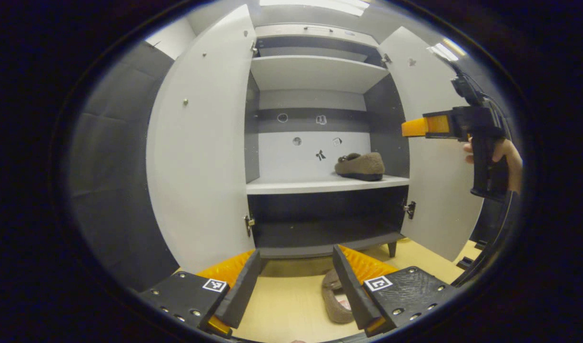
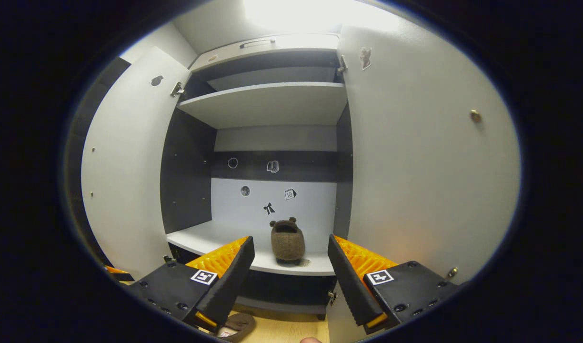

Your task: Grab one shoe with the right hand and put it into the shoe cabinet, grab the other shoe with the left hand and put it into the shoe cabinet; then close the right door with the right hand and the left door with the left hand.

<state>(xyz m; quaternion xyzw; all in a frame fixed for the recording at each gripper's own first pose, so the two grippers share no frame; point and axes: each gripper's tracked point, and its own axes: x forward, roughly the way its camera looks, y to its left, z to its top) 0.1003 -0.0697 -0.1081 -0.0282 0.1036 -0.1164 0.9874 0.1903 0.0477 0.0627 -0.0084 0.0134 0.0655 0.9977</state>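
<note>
Left gripper view: we are seeing the left gripper (image 1: 296,286) spread wide and empty above the wooden floor (image 1: 282,309).
Second slipper (image 1: 336,297): lying on that floor, partly hidden behind one finger.
First slipper (image 1: 360,166): sitting on the cabinet's middle shelf (image 1: 291,186), right side.
Right gripper view: we are seeing the right gripper (image 2: 291,281) gaping wide, holding nothing, facing the shelved slipper (image 2: 287,240).
Risk: we are judging that the open right door (image 2: 429,166), close beside this gripper, could get knocked.
Risk: a grab on the floor slipper's soft edge could slip.
</note>
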